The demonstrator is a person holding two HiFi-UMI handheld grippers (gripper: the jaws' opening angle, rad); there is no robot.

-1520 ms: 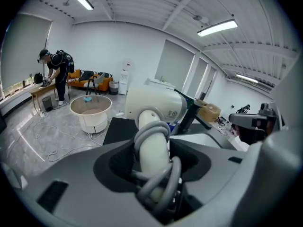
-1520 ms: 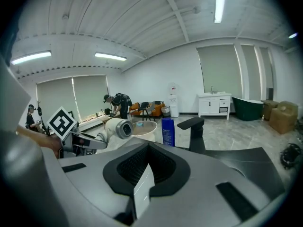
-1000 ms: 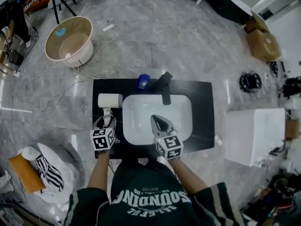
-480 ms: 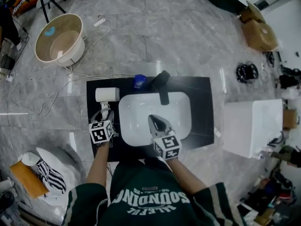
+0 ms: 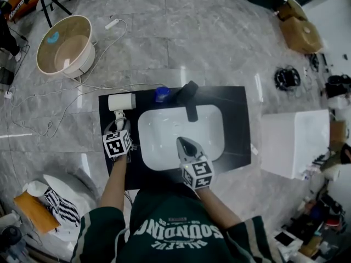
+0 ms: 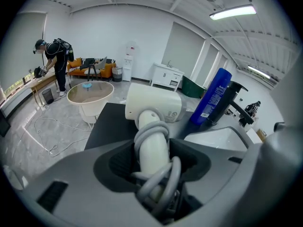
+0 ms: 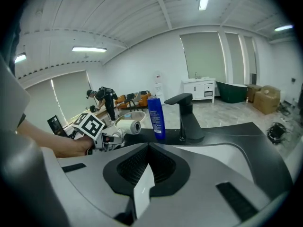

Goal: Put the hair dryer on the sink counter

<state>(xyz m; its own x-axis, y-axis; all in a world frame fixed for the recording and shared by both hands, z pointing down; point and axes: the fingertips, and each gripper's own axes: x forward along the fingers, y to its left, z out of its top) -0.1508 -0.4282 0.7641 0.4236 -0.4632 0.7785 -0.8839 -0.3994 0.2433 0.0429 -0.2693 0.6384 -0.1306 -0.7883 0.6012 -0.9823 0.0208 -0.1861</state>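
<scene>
At the black sink counter (image 5: 236,119), a white hair dryer (image 5: 121,102) is clamped by its cord-wrapped handle in the wide-set left gripper (image 5: 119,126). The right gripper (image 5: 181,143) is closed. Print on the tall blue bottle (image 6: 212,98) cannot be read.

White hair dryer (image 5: 121,102) over black counter (image 5: 236,125)

Bathroom mock-up in open hall; sink counter (image 5: 237,125) freestanding on marble floor (image 5: 208,43); cables (image 5: 49,95) nine o'clock; cartons (image 5: 300,33) two o'clock.

shirt (image 5: 181,233): dark green (white lettering) | left tool (image 5: 118,126), right tool (image 5: 181,142): grey
</scene>
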